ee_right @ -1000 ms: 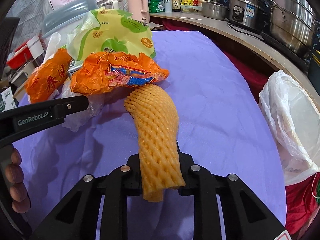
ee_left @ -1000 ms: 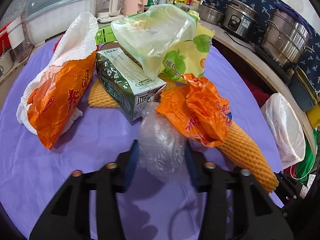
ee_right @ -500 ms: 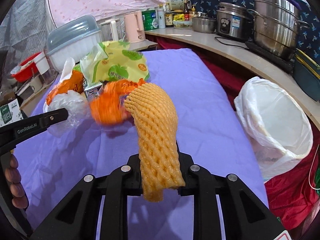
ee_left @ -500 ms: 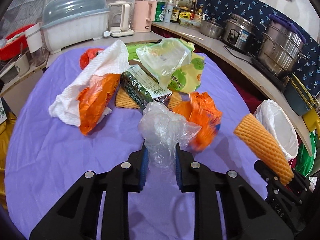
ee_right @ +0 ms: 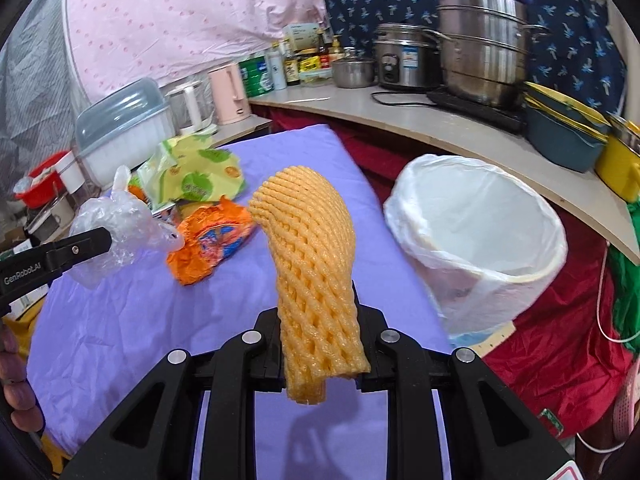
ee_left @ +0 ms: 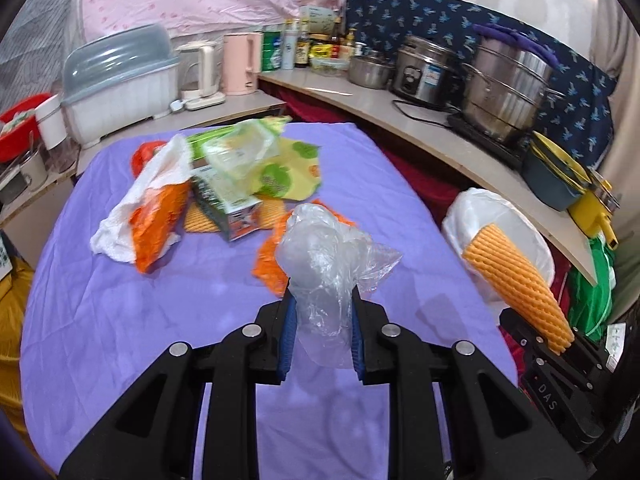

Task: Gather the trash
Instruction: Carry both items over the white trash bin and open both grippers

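My left gripper (ee_left: 322, 312) is shut on a crumpled clear plastic bag (ee_left: 324, 256), held above the purple tablecloth (ee_left: 120, 320). My right gripper (ee_right: 318, 324) is shut on an orange foam fruit net (ee_right: 312, 248), lifted off the table. The white-lined trash bin (ee_right: 480, 240) stands just past the table's right edge, to the right of the net. In the left wrist view the net (ee_left: 516, 280) hangs in front of the bin (ee_left: 480, 208). An orange wrapper (ee_right: 208, 240), a green carton (ee_left: 224, 200), a yellow-green bag (ee_left: 288, 168) and a white-and-orange wrapper (ee_left: 152, 208) lie on the cloth.
A curved counter (ee_left: 440, 128) with steel pots (ee_left: 504, 88), a rice cooker and bottles runs behind and right of the table. A covered dish rack (ee_left: 120, 80) and kettles stand at the back left. Red cloth (ee_right: 560, 340) hangs below the counter by the bin. A hand (ee_right: 16, 392) shows at left.
Both grippers rose and pulled back from the trash pile. The left jaws closed on the clear bag and lifted it; the foam net came off the table and the bin came into view.
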`<state>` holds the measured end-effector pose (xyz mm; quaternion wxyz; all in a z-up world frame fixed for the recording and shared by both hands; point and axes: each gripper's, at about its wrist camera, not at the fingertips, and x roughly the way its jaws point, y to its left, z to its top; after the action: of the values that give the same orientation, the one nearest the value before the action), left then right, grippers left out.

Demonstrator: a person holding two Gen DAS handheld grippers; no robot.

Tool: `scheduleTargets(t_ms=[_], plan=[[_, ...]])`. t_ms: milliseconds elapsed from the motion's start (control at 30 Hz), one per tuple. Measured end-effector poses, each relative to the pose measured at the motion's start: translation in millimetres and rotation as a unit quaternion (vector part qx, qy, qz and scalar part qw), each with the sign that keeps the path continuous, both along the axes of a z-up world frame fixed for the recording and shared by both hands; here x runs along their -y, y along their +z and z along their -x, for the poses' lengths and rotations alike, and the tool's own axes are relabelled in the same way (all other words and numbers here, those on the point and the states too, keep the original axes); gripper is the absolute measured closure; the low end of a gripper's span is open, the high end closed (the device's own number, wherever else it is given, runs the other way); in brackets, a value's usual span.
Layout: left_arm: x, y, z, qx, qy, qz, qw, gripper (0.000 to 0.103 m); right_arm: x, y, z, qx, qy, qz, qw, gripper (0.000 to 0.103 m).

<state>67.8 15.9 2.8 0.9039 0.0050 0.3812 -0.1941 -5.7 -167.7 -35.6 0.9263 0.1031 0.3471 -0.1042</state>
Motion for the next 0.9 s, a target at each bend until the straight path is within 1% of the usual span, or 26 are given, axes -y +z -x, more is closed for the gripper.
scheduleTargets(t_ms=[200, 333, 500, 667, 733, 900], plan=[[60.7, 5.8, 14.3, 0.001, -0.057, 0.004, 0.9983, 0.081, 49.7, -1.8, 23.6, 0.002, -0.05, -0.001, 0.999, 0.082], [107.2, 5.2, 21.1, -0.001, -0.098, 0.006, 0.9952, 0.081, 83.4, -7.8, 31.3, -0.004, -0.081, -0.005, 0.997, 0.082], [160.7, -1.0, 16.1, -0.011, -0.14, 0.011, 0.99, 0.081, 130.0, -17.8, 33.1, -0.013, -0.118, -0.011, 0.993, 0.082], [209.3, -14.8, -1.1, -0.029, -0.181, 0.006, 0.983, 0.081, 164.0, -29.1, 19.1, -0.028, -0.138, -0.02, 0.99, 0.082], [226.8, -21.7, -9.6, -0.037, -0.189, -0.002, 0.9813, 0.081, 176.0, -34.3, 10.3, -0.035, -0.142, -0.024, 0.989, 0.082], [261.9, -35.8, -24.0, -0.038, -0.204, -0.018, 0.978, 0.08, 193.5, -43.3, -10.1, -0.046, -0.147, -0.028, 0.988, 0.081]])
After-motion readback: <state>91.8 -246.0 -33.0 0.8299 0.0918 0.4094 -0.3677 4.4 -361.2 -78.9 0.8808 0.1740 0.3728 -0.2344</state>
